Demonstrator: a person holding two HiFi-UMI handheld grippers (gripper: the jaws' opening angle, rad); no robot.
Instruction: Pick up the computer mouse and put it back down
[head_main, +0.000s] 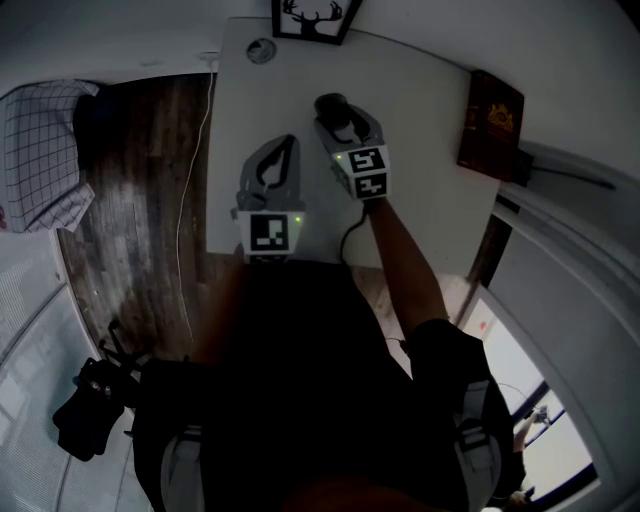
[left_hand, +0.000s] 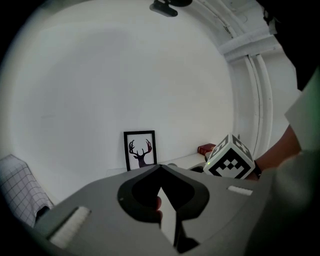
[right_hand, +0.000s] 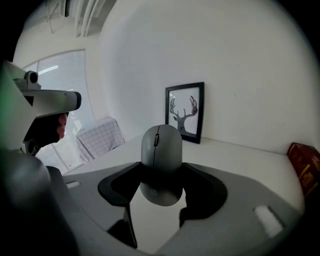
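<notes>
A grey computer mouse (head_main: 333, 108) (right_hand: 161, 150) sits between the jaws of my right gripper (head_main: 338, 116) (right_hand: 161, 175), which is shut on its sides. In the right gripper view the mouse points away from me with its nose tipped up, and it seems to hang just above the white table (head_main: 420, 150). My left gripper (head_main: 288, 143) (left_hand: 160, 167) hovers to the left of it, over the table's near left part. Its jaws meet at the tips with nothing between them.
A framed deer picture (head_main: 315, 18) (left_hand: 140, 149) (right_hand: 186, 112) leans on the wall at the table's far edge. A red book (head_main: 490, 125) (right_hand: 305, 162) lies at the right edge. A small round object (head_main: 261, 50) sits at the far left corner. A checked cloth (head_main: 40, 150) and a black bag (head_main: 90, 400) lie left, off the table.
</notes>
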